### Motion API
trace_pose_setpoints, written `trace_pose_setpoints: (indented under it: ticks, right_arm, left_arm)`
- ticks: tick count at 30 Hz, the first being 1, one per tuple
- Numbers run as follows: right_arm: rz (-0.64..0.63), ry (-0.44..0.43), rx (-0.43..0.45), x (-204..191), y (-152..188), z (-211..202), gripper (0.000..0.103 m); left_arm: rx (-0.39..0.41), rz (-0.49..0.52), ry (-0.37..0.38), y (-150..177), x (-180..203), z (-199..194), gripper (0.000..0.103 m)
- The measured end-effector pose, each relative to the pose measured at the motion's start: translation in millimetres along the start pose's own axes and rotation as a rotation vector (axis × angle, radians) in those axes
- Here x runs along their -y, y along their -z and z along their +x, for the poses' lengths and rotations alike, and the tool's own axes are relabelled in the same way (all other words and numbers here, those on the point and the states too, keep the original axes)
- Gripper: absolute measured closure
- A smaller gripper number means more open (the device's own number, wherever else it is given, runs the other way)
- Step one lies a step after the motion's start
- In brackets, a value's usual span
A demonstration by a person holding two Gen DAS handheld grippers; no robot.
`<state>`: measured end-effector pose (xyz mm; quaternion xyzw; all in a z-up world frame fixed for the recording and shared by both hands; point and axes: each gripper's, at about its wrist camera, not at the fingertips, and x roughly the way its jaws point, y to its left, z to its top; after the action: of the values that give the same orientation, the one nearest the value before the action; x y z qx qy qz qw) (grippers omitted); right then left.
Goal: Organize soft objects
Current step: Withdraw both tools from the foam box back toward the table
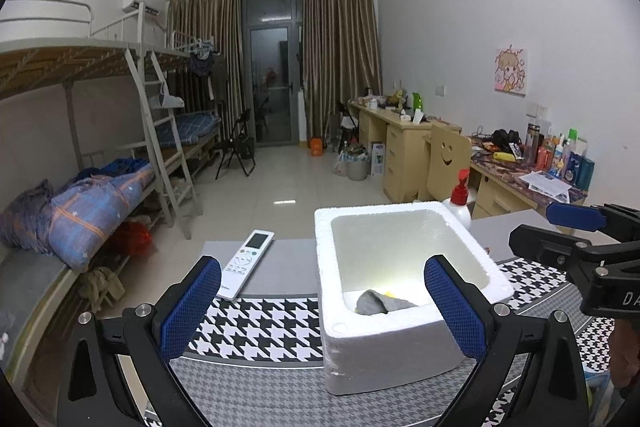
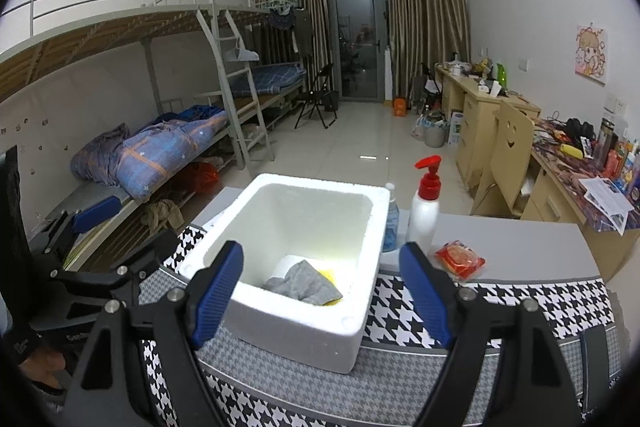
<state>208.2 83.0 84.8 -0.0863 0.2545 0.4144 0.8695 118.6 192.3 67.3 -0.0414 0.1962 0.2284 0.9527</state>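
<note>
A white foam box (image 1: 404,337) (image 2: 296,331) stands on the houndstooth cloth. Inside it lie a grey cloth (image 1: 380,301) (image 2: 304,285) and a yellow soft thing (image 2: 330,273) partly under it. My left gripper (image 1: 322,305) is open and empty, held above the cloth at the box's near left side. My right gripper (image 2: 322,293) is open and empty, straddling the box's near side from above. Each gripper also shows in the other's view: the right one (image 1: 576,227) at the right edge, the left one (image 2: 96,219) at the left edge.
A white remote (image 1: 246,263) lies left of the box. A white pump bottle with a red top (image 2: 425,207) (image 1: 460,201), a blue bottle (image 2: 390,219) and a red packet (image 2: 460,259) stand behind and right of it. The table's far edge drops to the floor.
</note>
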Motion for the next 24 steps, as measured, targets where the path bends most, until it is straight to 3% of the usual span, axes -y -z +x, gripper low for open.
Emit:
trace_pose_setpoints:
  ticks: [24]
  right_arm:
    - [0.002,0.028,0.107,7,40,-58,0.019]
  left_arm:
    - [0.098,0.026,0.116,13,28,-62,0.001]
